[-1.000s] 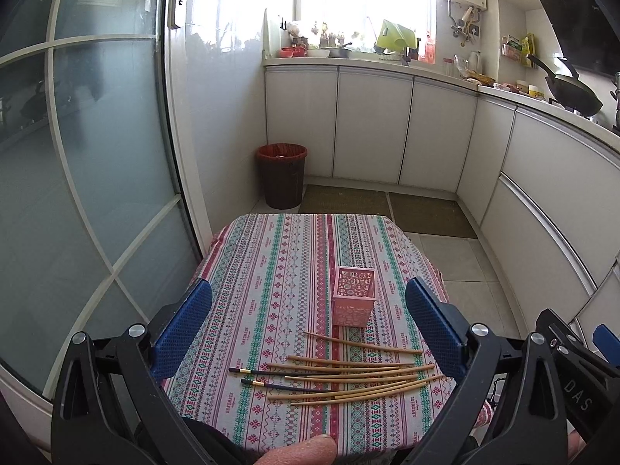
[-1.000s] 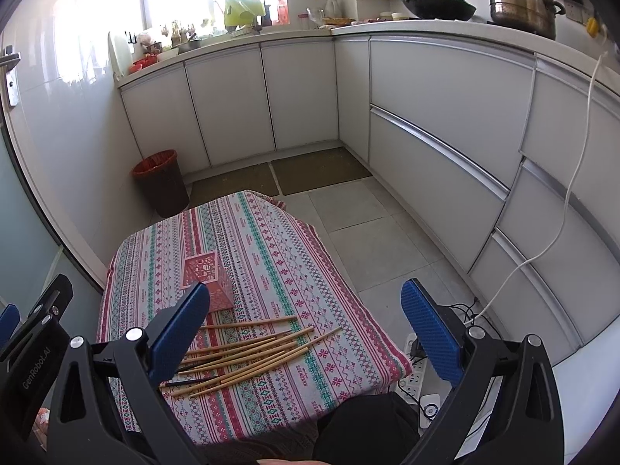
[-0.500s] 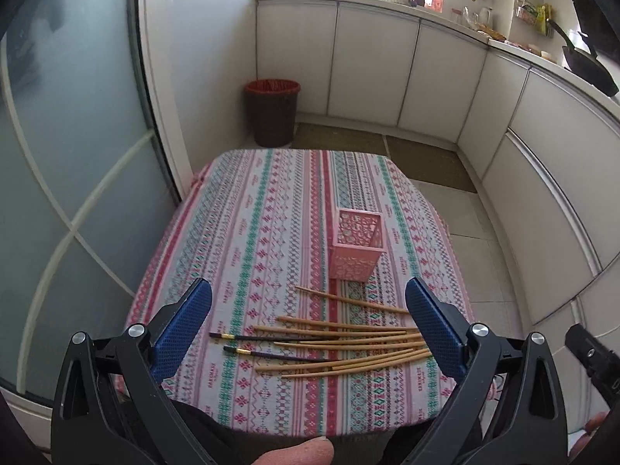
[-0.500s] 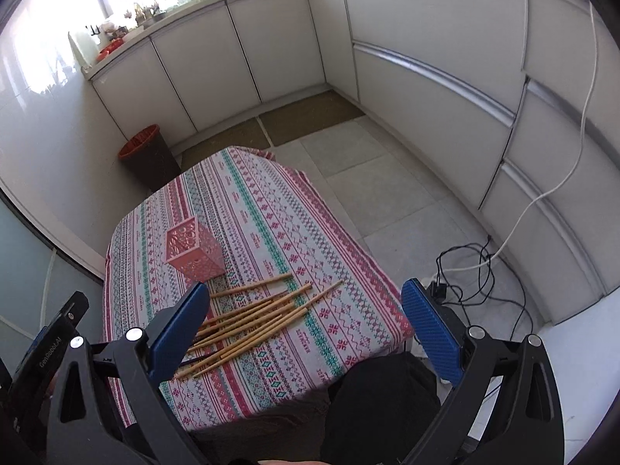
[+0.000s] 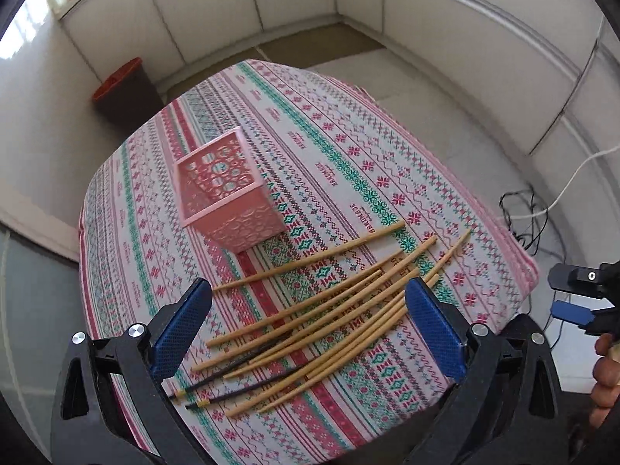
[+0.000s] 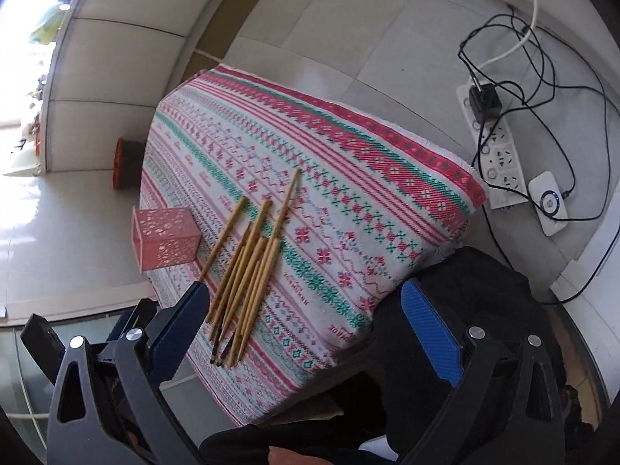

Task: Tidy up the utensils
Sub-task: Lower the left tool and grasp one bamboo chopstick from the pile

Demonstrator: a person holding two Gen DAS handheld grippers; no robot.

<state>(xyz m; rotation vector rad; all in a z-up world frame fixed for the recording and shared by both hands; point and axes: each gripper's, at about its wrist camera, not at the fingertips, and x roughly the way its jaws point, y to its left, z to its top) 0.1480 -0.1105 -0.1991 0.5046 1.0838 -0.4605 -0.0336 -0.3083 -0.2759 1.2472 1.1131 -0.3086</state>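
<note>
Several wooden chopsticks [image 5: 329, 302] and two dark ones [image 5: 240, 383] lie in a loose pile on the patterned tablecloth [image 5: 348, 162], near its front edge. A pink perforated square holder [image 5: 224, 197] stands upright just behind them. My left gripper [image 5: 308, 333] is open and empty, hovering above the pile. My right gripper [image 6: 306, 333] is open and empty, above the table's near right corner; the pile [image 6: 248, 263] and the holder [image 6: 164, 238] lie to its left.
A red bin [image 5: 124, 89] stands on the floor beyond the table. White cabinets [image 5: 445, 31] run round the room. A power strip [image 6: 500, 147] with cables lies on the floor to the right. The other gripper shows at the right edge of the left wrist view [image 5: 581, 294].
Both grippers have tilted down and moved closer over the table. The left one swung right above the chopsticks. The chopsticks and holder have not moved.
</note>
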